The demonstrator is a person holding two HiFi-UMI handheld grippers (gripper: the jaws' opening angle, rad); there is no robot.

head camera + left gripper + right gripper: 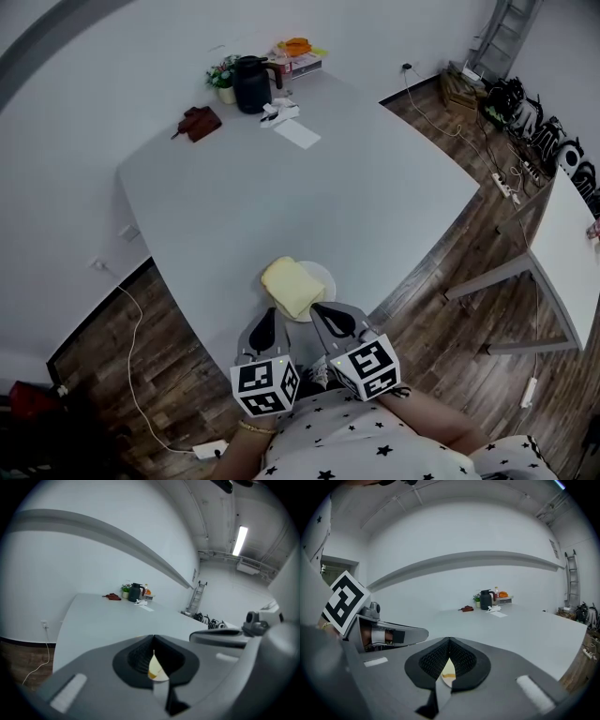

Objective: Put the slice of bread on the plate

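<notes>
A pale yellow slice of bread (292, 286) lies on a small white plate (326, 276) near the front edge of the grey table (281, 187). Both grippers hover just short of the plate, close to the person's body. My left gripper (265, 320) is shut and empty, below and left of the bread. My right gripper (324, 310) is shut and empty, its tip near the plate's front rim. In the left gripper view the jaws (153, 638) meet, and a sliver of bread (153, 666) shows through the gap. The right gripper view shows shut jaws (449, 641) with bread (447, 668) behind them.
At the table's far end stand a black kettle (251, 84), a small plant (223, 74), a brown object (198, 122), a sheet of paper (297, 134) and a box with orange items (297, 52). A second white table (570, 253) stands at right; cables lie on the wooden floor.
</notes>
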